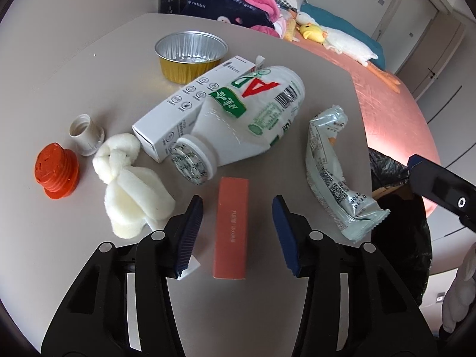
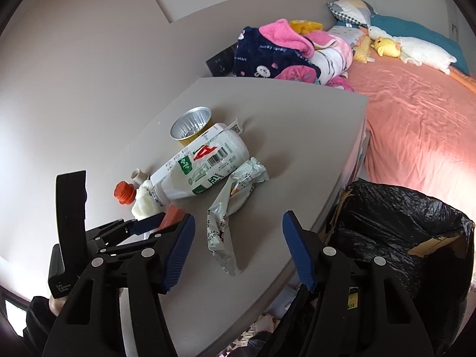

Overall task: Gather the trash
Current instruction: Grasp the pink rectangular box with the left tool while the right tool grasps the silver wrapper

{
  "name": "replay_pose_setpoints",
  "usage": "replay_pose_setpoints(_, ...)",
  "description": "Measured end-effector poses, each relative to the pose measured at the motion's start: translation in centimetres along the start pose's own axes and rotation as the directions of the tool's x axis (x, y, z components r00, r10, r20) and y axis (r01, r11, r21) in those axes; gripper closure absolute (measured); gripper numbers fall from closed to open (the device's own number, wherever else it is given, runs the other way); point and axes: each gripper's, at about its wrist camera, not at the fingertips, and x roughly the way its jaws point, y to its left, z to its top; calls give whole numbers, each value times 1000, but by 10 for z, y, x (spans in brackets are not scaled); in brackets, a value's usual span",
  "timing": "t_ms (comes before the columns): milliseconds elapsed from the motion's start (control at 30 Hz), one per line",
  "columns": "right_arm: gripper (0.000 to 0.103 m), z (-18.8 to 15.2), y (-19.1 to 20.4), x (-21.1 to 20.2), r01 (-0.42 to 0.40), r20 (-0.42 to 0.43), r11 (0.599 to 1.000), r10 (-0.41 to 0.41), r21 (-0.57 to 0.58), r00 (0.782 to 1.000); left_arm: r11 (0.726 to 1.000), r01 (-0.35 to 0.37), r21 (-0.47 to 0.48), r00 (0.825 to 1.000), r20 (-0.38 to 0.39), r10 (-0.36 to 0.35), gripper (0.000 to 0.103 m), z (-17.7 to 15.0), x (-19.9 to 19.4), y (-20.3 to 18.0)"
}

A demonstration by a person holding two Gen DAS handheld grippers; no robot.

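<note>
- The left gripper [image 1: 238, 232] has its blue fingers wide apart. The small orange box [image 1: 231, 227] lies flat on the table [image 1: 74, 89] between them. Neither finger touches it.
- The near end of the orange box sits low between the fingers. A small white scrap pokes out under the left finger; I cannot tell what it is.
- Just left of the box lies a knotted white cloth [image 1: 128, 184]. Farther left are an orange cap [image 1: 56, 172] and a small white cap [image 1: 86, 138].
- Just past the box lies a squashed white bottle [image 1: 238, 125], with its mouth facing the gripper. It leans on a long white carton [image 1: 190, 104]. Behind them stands a foil cup [image 1: 190, 53].
- To the right lies a crumpled wrapper [image 1: 336, 172]. Its near end reaches the table's right edge.
- The right gripper [image 2: 238, 247] is also wide apart and holds nothing. It hangs over the near end of the wrapper [image 2: 229, 217], by the table's near edge.
- Right of the table, lower down, is a bin with a black bag [image 2: 401, 232]. Its mouth is open, and its far right side is cut off.
- The far half of the table is bare, and a pink bed [image 2: 416, 136] lies past it.
</note>
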Motion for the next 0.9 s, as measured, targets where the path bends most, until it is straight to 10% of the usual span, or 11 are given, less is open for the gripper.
replay_pose_setpoints(300, 47, -7, 11, 30, 12, -75, 999, -14, -35, 997, 998, -23, 54, 1000, 7, 23, 59, -2, 0, -1)
replay_pose_setpoints(567, 76, -12, 13, 54, 28, -127, 998, -34, -51, 991, 996, -41, 75, 999, 11, 40, 60, -3, 1, -3)
replay_pose_setpoints(900, 85, -12, 5, 45, -35, -100, 999, 35, 7, 994, 994, -79, 70, 996, 44, 76, 84, -9, -3, 2)
